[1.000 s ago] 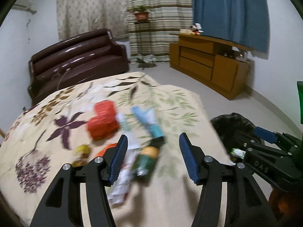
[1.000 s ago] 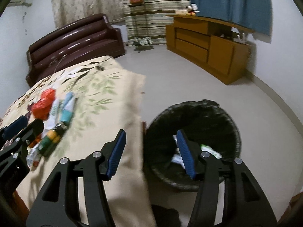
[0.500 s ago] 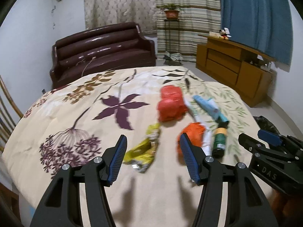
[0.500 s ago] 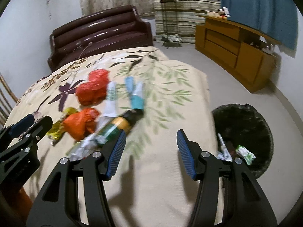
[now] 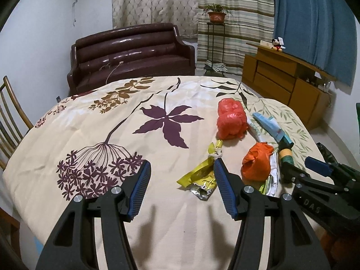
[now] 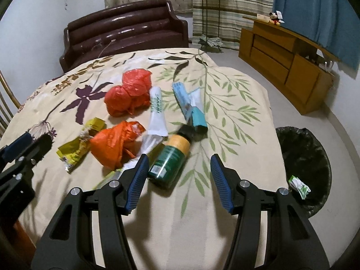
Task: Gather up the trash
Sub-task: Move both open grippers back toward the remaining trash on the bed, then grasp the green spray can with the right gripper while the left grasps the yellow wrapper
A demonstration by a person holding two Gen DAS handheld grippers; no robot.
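A table with a flowery cloth point(image 5: 94, 135) filled most of both views, and the trash lay in a bunch on it. The left gripper point(image 5: 182, 186) hung over the cloth with its jaws apart and nothing between them. Its right blue pad sat in front of a yellow wrapper point(image 5: 200, 175), but the pads did not press on it. The right gripper point(image 6: 177, 177) also hung over the cloth with its jaws apart and empty. A green bottle point(image 6: 169, 159) with a black cap lay on its side just past the left pad of that gripper. Next to the bottle was a crumpled orange bag point(image 6: 112, 144), and the yellow wrapper lay on the other side of the bag. Farther back sat a red bag point(image 6: 128, 94) tied into round lumps. A white tube point(image 6: 157, 114) lay beside the red bag, with its lower end near the bottle's cap. A blue packet point(image 6: 189, 105) lay beside the white tube, and its end touched the bottle's cap. In the right wrist view, a trash bin point(image 6: 308, 157) with a black bag in it stood on the floor, just past the edge of the table. A small green and white scrap point(image 6: 299, 185) sat at its near rim. A dark brown sofa point(image 5: 130, 51) stood behind the table, and a wooden cabinet point(image 5: 285, 81) stood along the wall. A toy mouse point(image 5: 277, 44) sat on top of the cabinet.
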